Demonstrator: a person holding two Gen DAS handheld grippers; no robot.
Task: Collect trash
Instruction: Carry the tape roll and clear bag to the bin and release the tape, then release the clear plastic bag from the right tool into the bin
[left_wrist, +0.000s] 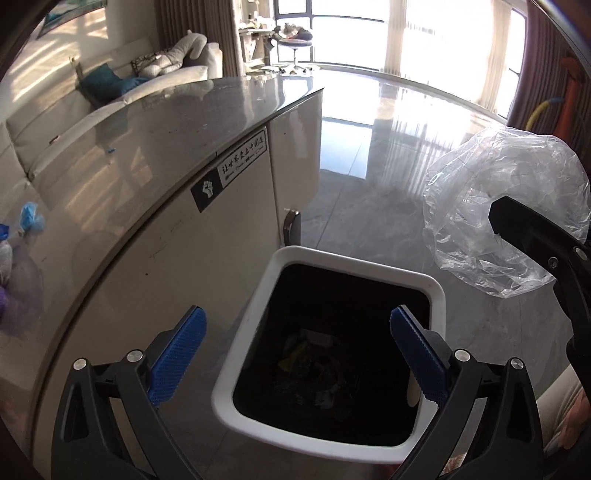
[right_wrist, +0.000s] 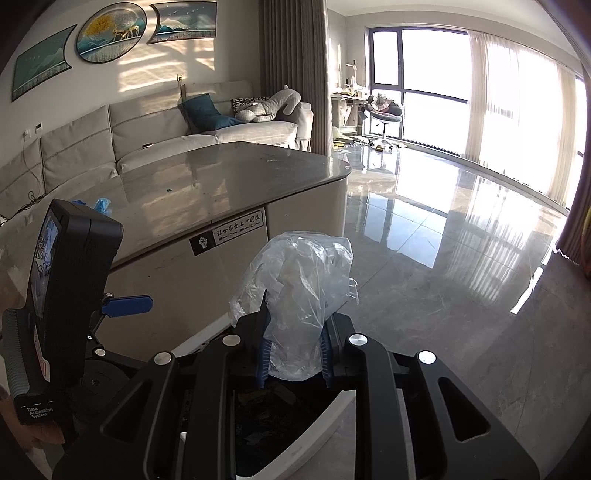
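Observation:
A white-rimmed trash bin (left_wrist: 436, 291) with a dark inside stands on the floor beside the table; some trash lies at its bottom. My left gripper (left_wrist: 297, 354) is open and empty, right above the bin's mouth. My right gripper (right_wrist: 293, 350) is shut on a crumpled clear plastic bag (right_wrist: 299, 280) and holds it above the bin (right_wrist: 314, 435). In the left wrist view the bag (left_wrist: 498, 206) hangs to the right of the bin, held by the right gripper's black body (left_wrist: 535, 236).
A grey-topped table (left_wrist: 155, 147) with a cream side panel stands left of the bin. Blue and purple scraps (left_wrist: 29, 218) lie on its left part. Shiny tiled floor (right_wrist: 443, 277) stretches to the windows. A sofa (right_wrist: 147, 133) stands behind the table.

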